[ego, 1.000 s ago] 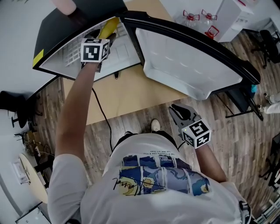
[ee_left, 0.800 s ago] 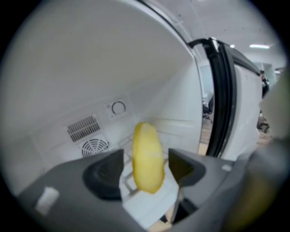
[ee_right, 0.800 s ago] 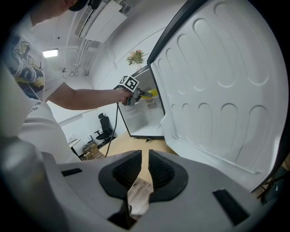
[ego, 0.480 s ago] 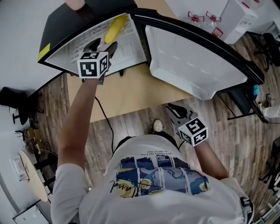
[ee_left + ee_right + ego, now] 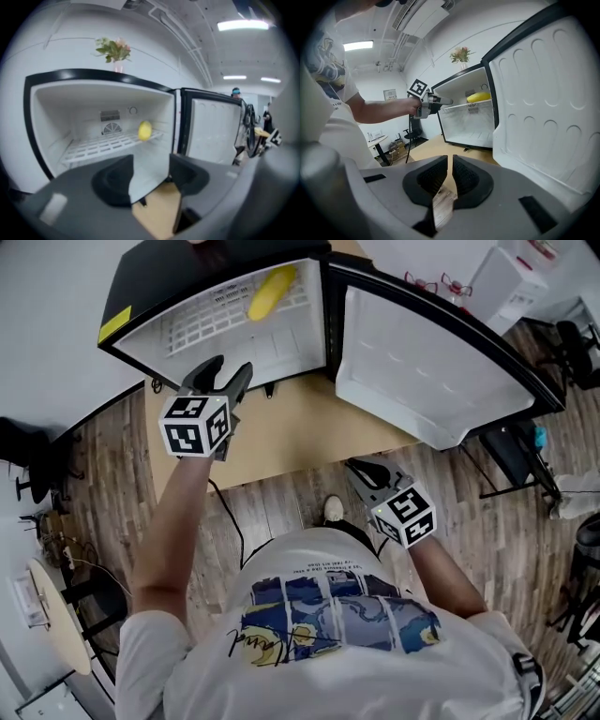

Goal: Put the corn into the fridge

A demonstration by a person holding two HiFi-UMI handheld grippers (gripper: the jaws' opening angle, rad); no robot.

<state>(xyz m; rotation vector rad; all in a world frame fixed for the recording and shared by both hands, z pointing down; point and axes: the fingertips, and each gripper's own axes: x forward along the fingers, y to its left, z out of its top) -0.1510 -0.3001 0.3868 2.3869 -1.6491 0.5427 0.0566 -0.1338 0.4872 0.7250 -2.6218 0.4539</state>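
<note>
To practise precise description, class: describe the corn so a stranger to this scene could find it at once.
Find the small black fridge with its door swung open and a white inside. Its white wire shelf spans the middle. The corn lies on that shelf toward the door side: a yellow cob, the only coloured thing in there.
</note>
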